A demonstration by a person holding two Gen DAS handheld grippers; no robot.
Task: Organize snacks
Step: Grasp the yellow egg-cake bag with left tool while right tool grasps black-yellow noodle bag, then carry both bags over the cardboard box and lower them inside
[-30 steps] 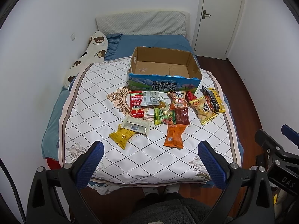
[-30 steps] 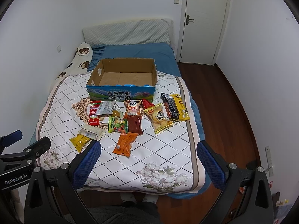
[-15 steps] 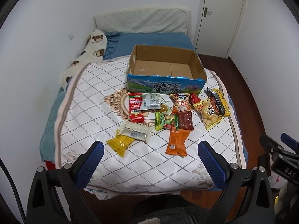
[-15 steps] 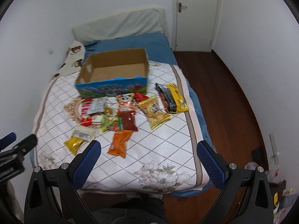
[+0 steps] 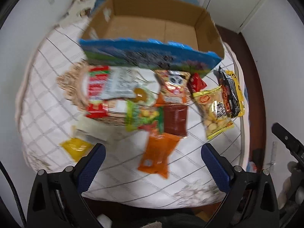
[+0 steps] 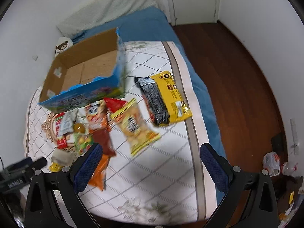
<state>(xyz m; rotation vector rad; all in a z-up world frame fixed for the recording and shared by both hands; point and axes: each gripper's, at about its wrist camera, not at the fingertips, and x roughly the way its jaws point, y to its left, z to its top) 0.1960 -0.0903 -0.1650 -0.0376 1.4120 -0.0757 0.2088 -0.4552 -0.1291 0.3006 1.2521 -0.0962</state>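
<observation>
Several snack packets lie on the quilted bed in front of an empty cardboard box with a blue printed front. In the left wrist view my left gripper is open and empty, just above an orange packet; a dark red packet and a green one lie beyond it. In the right wrist view my right gripper is open and empty above bare quilt, short of a yellow biscuit bag and a yellow-and-black packet. The box sits at the far left there.
The bed's right edge drops to a dark wood floor. A bear-print pillow and the white wall lie beyond the box. A door stands at the far right corner. Both views are blurred by motion.
Both grippers have moved forward and down toward the snacks, so the packets and box look much larger. The right view has swung toward the bed's right side. Both stay open.
</observation>
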